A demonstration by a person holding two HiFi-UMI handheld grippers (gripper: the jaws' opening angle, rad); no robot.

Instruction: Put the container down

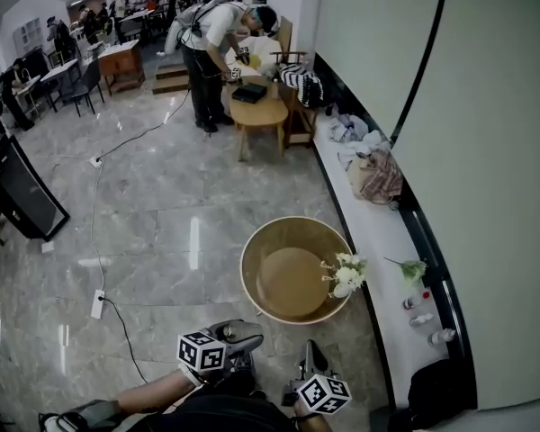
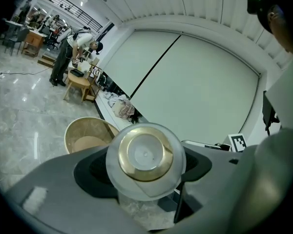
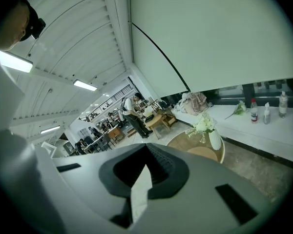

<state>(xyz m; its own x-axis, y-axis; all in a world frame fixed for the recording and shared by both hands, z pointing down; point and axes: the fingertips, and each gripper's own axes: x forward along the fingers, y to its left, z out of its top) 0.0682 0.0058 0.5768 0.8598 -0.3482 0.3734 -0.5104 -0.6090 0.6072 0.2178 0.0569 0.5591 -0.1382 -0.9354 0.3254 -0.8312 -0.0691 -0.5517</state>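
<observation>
A clear container with a gold lid (image 2: 145, 154) fills the middle of the left gripper view, seen from the top. My left gripper (image 2: 146, 165) is shut on it, one grey jaw on each side. In the head view the left gripper (image 1: 240, 340) is low at the bottom edge above the marble floor, and the container itself is hidden there. My right gripper (image 3: 145, 156) has its dark pads together with nothing between them; in the head view the right gripper (image 1: 311, 356) sits beside the left one. A round wooden table (image 1: 252, 282) lies just ahead of both.
A white vase of flowers (image 1: 345, 279) stands on the round table's right rim. A white ledge (image 1: 387, 232) along the right wall carries small bottles (image 1: 422, 319) and a pile of clothes (image 1: 374, 175). A power strip (image 1: 97, 304) and cable lie at left. A person (image 1: 209, 39) bends over a far table.
</observation>
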